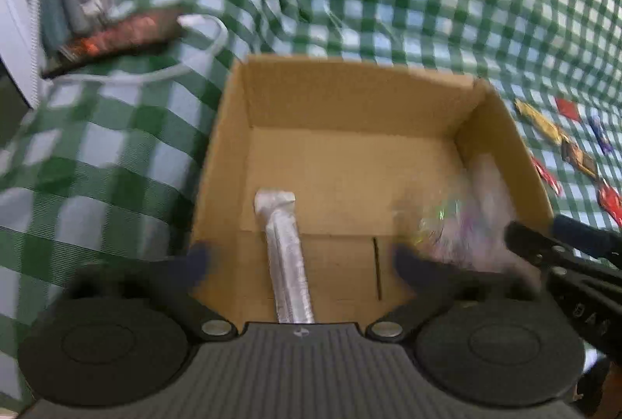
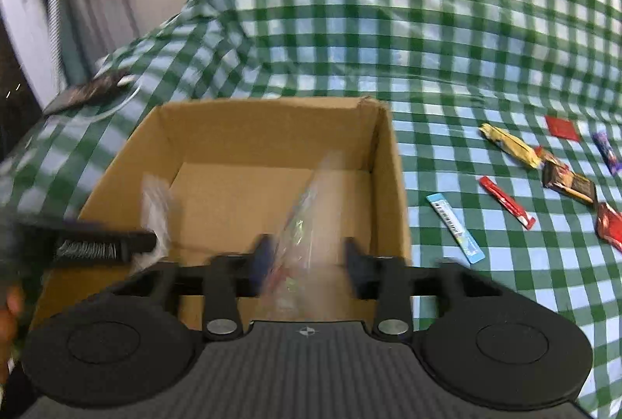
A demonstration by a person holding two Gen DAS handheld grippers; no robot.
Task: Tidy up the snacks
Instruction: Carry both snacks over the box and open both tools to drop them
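Both grippers are hovering over the open brown cardboard box (image 2: 272,146) on the green-checked tablecloth (image 2: 427,30). The left gripper (image 1: 299,259), jaws spread, is releasing a silver foil stick pack (image 1: 285,248) inside; the right gripper (image 2: 307,259), jaws parted, is dropping a blurred clear wrapper (image 2: 303,216). Loose snack packets (image 2: 544,170) are waiting beside the box, probably next.

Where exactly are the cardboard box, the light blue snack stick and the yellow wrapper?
cardboard box (image 2: 272,131): right wrist view, far inner wall.
light blue snack stick (image 2: 455,227): right wrist view, its middle.
yellow wrapper (image 2: 509,145): right wrist view, its middle.
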